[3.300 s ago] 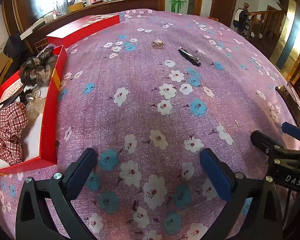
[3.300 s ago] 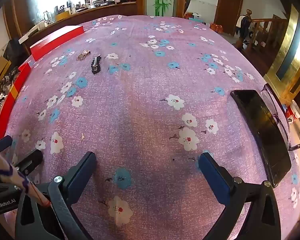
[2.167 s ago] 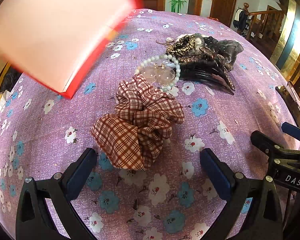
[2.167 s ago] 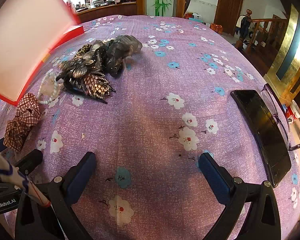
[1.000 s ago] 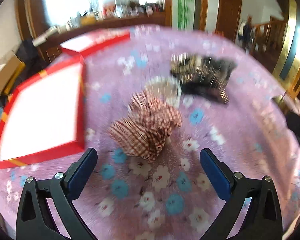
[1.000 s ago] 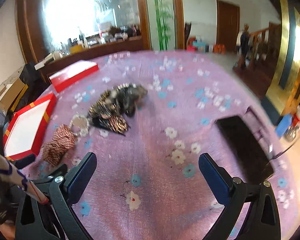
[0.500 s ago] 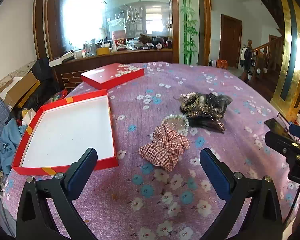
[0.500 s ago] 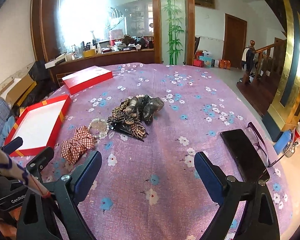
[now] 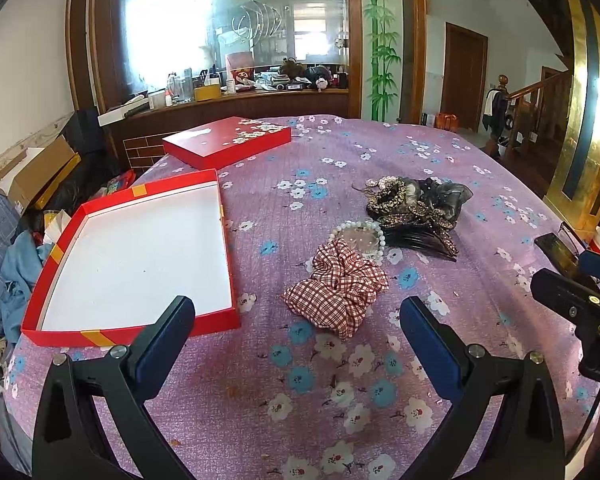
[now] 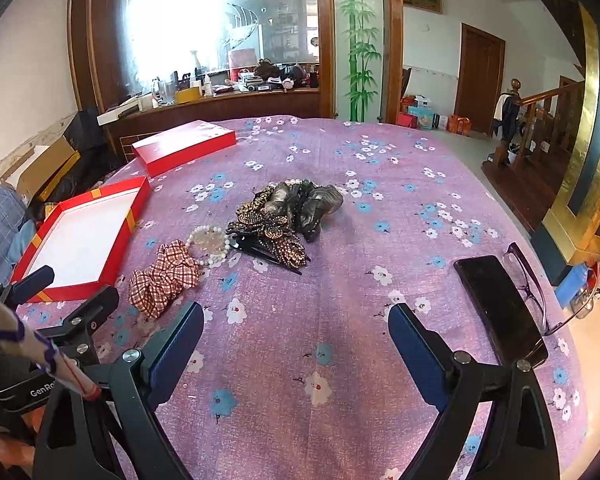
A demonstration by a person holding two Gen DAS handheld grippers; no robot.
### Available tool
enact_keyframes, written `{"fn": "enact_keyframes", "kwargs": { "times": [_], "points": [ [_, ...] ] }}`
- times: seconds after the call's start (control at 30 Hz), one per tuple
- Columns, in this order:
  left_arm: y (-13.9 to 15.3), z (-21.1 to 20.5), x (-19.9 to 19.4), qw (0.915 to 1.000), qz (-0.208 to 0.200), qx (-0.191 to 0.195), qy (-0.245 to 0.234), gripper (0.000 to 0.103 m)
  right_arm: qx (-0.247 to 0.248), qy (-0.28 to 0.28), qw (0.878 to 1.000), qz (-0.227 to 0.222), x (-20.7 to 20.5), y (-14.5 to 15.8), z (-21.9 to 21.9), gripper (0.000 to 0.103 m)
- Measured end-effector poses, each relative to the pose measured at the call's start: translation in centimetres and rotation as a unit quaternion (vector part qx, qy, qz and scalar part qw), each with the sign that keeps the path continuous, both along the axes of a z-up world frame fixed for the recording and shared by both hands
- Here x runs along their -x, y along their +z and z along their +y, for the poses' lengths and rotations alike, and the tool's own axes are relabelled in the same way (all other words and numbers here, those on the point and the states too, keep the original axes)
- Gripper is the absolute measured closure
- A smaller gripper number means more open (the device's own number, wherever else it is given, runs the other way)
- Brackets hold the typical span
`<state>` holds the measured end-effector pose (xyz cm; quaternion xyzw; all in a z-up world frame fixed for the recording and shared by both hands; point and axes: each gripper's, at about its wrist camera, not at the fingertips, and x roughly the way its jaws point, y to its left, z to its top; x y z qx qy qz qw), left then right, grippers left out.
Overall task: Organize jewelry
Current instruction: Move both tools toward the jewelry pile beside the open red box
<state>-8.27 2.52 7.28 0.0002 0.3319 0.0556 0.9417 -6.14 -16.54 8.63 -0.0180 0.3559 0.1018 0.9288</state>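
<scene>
Jewelry lies in a loose row on the purple flowered cloth [image 9: 380, 152], right of the tray [image 9: 76, 336]. Nearest the grippers: checked scrunchie [image 9: 336, 284], red and white. Touching its far edge: pearl bracelet [image 9: 358, 234] ringing a clear disc. Beyond that, a dark pile [image 9: 416, 208]: leopard-print band, beaded brown clip, black comb, grey sheer scrunchie, all overlapping; separate pieces hard to count. Same row in the right view: scrunchie [image 10: 164, 276], bracelet [image 10: 210, 244], pile [image 10: 284, 220].

Tray: red walls, white floor, yellow tape bands at the corners, nothing in it. Its lid [image 9: 228, 140], red with white blossoms, sits apart on the far side of the cloth.

Writing: "GenRo…" in white on the left gripper's body, read from the right view, cut off by a pale sleeve with purple lines. No other legible text.

Left gripper [image 9: 296, 326]: blue-padded fingers wide apart, holding nothing, over bare cloth short of the scrunchie. Right gripper [image 10: 294, 330]: fingers wide apart, holding nothing, over bare cloth.

Around: black phone [image 10: 500, 304] and glasses [image 10: 536, 296] side by side at the right edge of the cloth. Behind, a wooden counter [image 9: 236, 100] crowded with bottles and boxes under a large glass panel; bamboo painted on a pillar [image 9: 380, 40]; wooden door, stair rail at right. Cardboard and blue fabric on the floor at left.
</scene>
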Motion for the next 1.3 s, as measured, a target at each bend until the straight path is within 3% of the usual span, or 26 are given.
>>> {"fn": "enact_keyframes", "kwargs": {
  "times": [0.37, 0.63, 0.8, 0.97, 1.2, 1.3],
  "points": [
    [-0.2, -0.1, -0.3, 1.0000, 0.003, 0.002, 0.001, 0.001, -0.001, 0.002, 1.000, 0.007, -0.5, -0.3, 0.1, 0.007],
    [-0.6, 0.8, -0.5, 0.9999, 0.010, 0.009, 0.004, 0.001, -0.005, 0.011, 1.000, 0.025, -1.0, -1.0, 0.1, 0.014],
    [-0.8, 2.3, -0.5, 0.9997, 0.015, 0.019, 0.008, 0.001, -0.010, 0.020, 0.999, 0.037, -1.2, -1.4, 0.2, 0.025],
    [-0.7, 4.2, -0.4, 0.9983, 0.024, 0.054, -0.001, 0.002, -0.030, 0.046, 0.997, 0.058, -1.8, -1.7, 0.5, 0.039],
    [-0.5, 4.8, -0.9, 0.9954, 0.036, 0.083, -0.031, 0.030, -0.046, 0.045, 0.996, 0.058, -2.1, -1.6, 0.0, 0.042],
    [-0.5, 3.8, -1.7, 0.9934, 0.046, 0.084, -0.063, 0.032, -0.055, 0.040, 0.996, 0.061, -2.1, -1.8, -0.4, 0.042]
  ]
}}
